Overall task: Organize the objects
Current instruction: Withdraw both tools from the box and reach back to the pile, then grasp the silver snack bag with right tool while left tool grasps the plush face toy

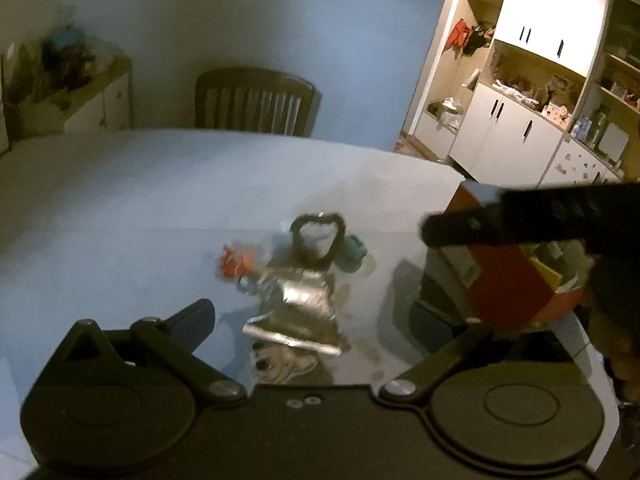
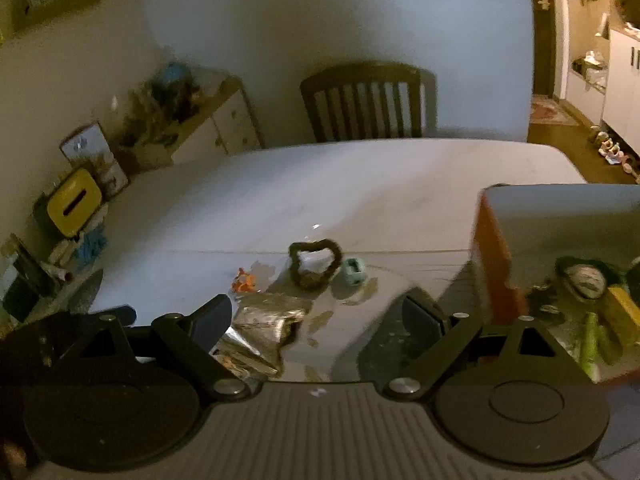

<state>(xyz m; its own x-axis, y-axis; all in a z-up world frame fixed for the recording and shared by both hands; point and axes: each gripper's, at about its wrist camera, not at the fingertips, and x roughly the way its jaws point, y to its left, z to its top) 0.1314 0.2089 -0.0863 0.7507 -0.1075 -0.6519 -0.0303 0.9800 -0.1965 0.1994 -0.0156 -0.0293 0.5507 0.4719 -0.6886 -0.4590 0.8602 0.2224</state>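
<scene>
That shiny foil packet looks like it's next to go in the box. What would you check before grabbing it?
1. Left gripper open: ok.
2. Right gripper open, empty: ok.
3. Foil packet lies between the left fingers: ok.
4. Dark scrunchie and teal item clear of packet: scrunchie cannot tell, teal ok.
5. Red box open on top: ok.
6. Picture sharp enough: not ok, blurred.

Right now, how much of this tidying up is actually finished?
Partly done, it seems. The orange box at the table's right edge already holds several things. Neither the left gripper nor the right gripper holds anything; both stand open above the table. Still loose there: a silver foil packet, a dark ring, a small teal item and an orange piece.
</scene>
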